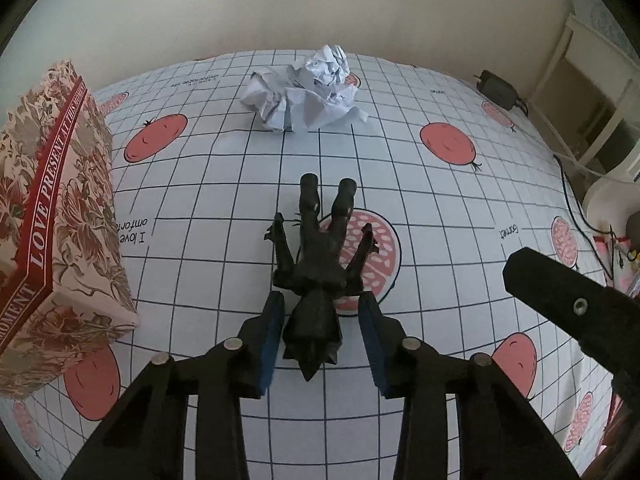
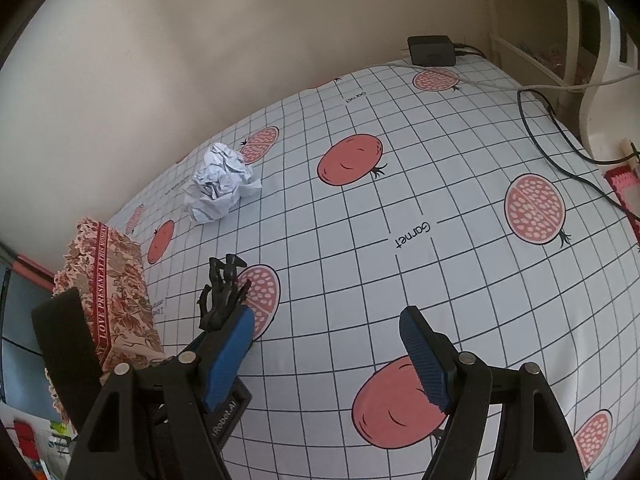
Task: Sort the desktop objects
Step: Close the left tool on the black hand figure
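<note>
— The left tool point(image 1: 322, 344) comes down steeply over the black figure point(image 1: 316, 276), you see? Its two blue pads point(image 1: 270, 340) stand on each side of the lower body, very near it. The left pad seems to touch the figure. On the right side I still see a thin gap, so I think the grip is not complete; the jaws are only partly closed around it.

— Why does it take the body and not the legs?

— I think because the body is the thickest part. The thin arms and legs spread out over the counter point(image 1: 440, 216) and would slip or bend. The figure lies flat on the checked cloth, partly over a printed pomegranate half.

— And the right tool point(image 2: 328, 354)?

— It hangs released, its jaws wide apart, with nothing between them. It waits just beside the left one, probably so as not to disturb.

— Where will the figure go?

— I cannot say for sure. The flowered box point(image 1: 60, 216) stands close at the left, so maybe there. The crumpled paper point(image 1: 308, 88) lies well apart, near the far edge by the wall, not yet touched. A black charger point(image 2: 432, 51) sits in the far corner.
</note>
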`<action>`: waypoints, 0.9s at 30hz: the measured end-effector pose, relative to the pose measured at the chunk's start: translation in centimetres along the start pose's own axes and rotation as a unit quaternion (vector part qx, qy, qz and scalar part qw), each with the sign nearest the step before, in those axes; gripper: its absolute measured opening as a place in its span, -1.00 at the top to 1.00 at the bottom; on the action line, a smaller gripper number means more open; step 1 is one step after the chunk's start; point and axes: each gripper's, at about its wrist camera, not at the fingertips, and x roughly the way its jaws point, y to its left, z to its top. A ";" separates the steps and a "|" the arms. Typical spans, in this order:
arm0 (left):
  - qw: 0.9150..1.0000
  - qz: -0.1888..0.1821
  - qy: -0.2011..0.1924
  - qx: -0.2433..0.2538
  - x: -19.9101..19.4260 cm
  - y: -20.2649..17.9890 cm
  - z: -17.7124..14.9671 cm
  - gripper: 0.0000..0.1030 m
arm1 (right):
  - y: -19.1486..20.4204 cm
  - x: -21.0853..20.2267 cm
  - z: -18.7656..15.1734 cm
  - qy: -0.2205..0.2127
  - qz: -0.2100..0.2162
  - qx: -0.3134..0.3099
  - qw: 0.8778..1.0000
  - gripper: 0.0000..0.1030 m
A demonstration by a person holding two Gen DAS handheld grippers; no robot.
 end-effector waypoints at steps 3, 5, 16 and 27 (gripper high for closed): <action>1.000 -0.003 -0.003 -0.007 0.0 0.3 0.1 0.34 | -0.2 0.1 0.1 0.003 0.013 0.005 1.000 -0.51; 1.000 0.000 -0.004 -0.006 0.1 0.5 0.2 0.46 | -0.1 0.1 0.2 0.003 0.011 0.004 1.000 -0.51; 0.999 -0.003 -0.029 -0.043 -0.1 2.0 1.6 0.45 | 1.6 0.8 1.4 -0.005 0.027 -0.032 0.999 -0.51; 0.993 0.013 -0.074 -0.086 -0.9 3.9 3.5 0.45 | 3.7 2.5 6.0 -0.025 0.094 -0.066 0.993 -0.51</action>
